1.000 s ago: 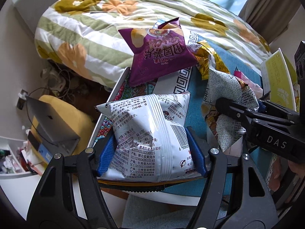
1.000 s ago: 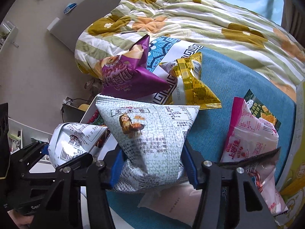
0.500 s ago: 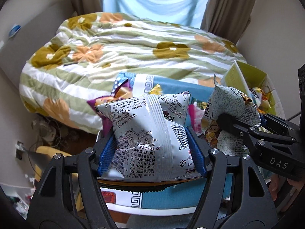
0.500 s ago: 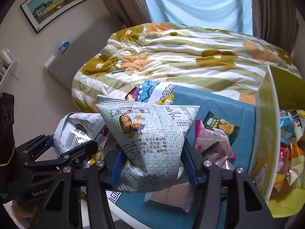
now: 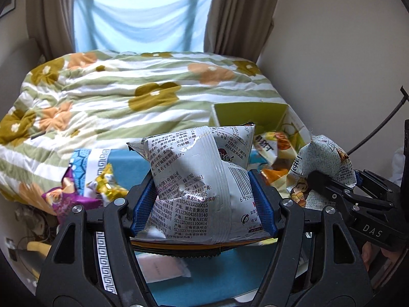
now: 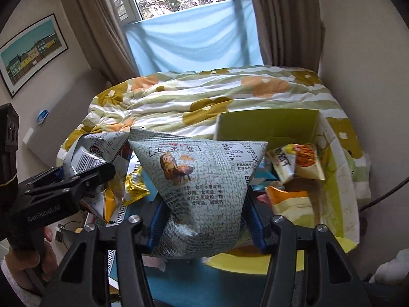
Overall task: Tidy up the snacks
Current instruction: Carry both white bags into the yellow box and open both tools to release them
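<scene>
While both bags were being held low over the desk a second ago, they are now being carried higher, with the window and curtains filling the upper part of each view.

Left gripper (image 5: 204,204): its blue pads are clamping a silver snack bag (image 5: 202,179), printed back facing the camera, barcode to the right. The bag is standing upright between the pads. To the right of this gripper the right gripper (image 5: 329,186) is appearing at the same height, holding its own load.

Right gripper (image 6: 204,212): it is closing on a pale green patterned snack bag (image 6: 199,176) bearing a cartoon figure, with the wide top of the bag upward. To its left the left gripper (image 6: 76,179) is showing, held by a hand (image 6: 30,263).

Ahead and to the right of both grippers a yellow-green box (image 6: 265,125) is standing open, now much closer than before. Several snack packets (image 6: 296,161) are lying inside it. Earlier it was only appearing at the right margin.

Below and to the left of the left gripper, a purple bag (image 5: 69,194) and a gold packet (image 5: 107,189) are lying on the blue desk (image 5: 204,276); these were directly ahead a second ago. A pink packet (image 5: 158,268) is lying beneath the gripper. Beyond the desk the flowered quilt (image 5: 127,89) is covering the bed.
</scene>
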Available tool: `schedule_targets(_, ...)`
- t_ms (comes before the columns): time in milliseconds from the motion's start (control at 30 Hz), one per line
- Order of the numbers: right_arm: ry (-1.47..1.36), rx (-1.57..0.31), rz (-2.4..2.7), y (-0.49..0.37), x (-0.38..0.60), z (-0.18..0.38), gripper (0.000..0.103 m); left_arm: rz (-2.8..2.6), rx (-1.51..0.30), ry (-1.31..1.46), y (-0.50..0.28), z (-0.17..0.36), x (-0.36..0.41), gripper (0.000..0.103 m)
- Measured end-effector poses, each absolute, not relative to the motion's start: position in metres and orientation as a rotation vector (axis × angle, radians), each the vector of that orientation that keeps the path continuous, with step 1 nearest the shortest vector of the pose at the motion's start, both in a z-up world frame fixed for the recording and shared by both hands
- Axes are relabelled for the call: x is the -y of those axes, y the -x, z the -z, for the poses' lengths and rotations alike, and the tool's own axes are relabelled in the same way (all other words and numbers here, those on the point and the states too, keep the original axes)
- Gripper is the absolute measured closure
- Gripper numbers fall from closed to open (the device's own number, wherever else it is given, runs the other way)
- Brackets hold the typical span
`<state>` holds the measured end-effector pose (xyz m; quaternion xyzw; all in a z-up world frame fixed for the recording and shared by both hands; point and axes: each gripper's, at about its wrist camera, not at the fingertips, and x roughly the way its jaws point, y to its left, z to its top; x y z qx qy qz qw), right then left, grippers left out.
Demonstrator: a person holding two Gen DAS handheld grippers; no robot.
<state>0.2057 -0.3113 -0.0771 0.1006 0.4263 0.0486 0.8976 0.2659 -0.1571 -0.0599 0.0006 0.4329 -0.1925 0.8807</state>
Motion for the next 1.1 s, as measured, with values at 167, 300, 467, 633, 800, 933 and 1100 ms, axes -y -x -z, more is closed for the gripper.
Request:
schedule_targets(167, -0.222, -0.886, -0.038, -0.197, 0.376, 0.079, 0.051, 0.457, -0.941, -0.023, -0.266, 0.076, 0.235, 0.037)
schedule_targets(300, -0.244, -0.899, -0.024, -0.193, 0.417, 0.087, 0.051, 0.461, -0.987, -0.04, -0.259, 0.103, 0.285, 0.037)
schedule_targets(467, -0.255, -0.938, -0.043, -0.193, 0.453, 0.102, 0.051, 0.419, -1.058, -0.026, -0.254, 0.138, 0.317, 0.034)
schedule_targets(633, -0.259, -0.981, -0.091, -0.198, 0.47, 0.118, 0.051, 0.34, -1.07, 0.004, -0.246, 0.154, 0.315, 0.001)
schedule_targets(800, -0.266, -1.012, -0.131, -0.202, 0.475, 0.134, 0.051, 0.294, -1.078, -0.004, -0.24, 0.151, 0.299, 0.001)
schedule_targets(933, -0.247, -1.007, -0.142, -0.207, 0.473, 0.134, 0.051, 0.283, -1.074, -0.003, -0.238, 0.146, 0.287, 0.001)
schedule_targets(1100, -0.238, -0.976, -0.156, -0.22, 0.472, 0.121, 0.051, 0.269, -1.061, -0.01, -0.241, 0.137, 0.283, 0.001)
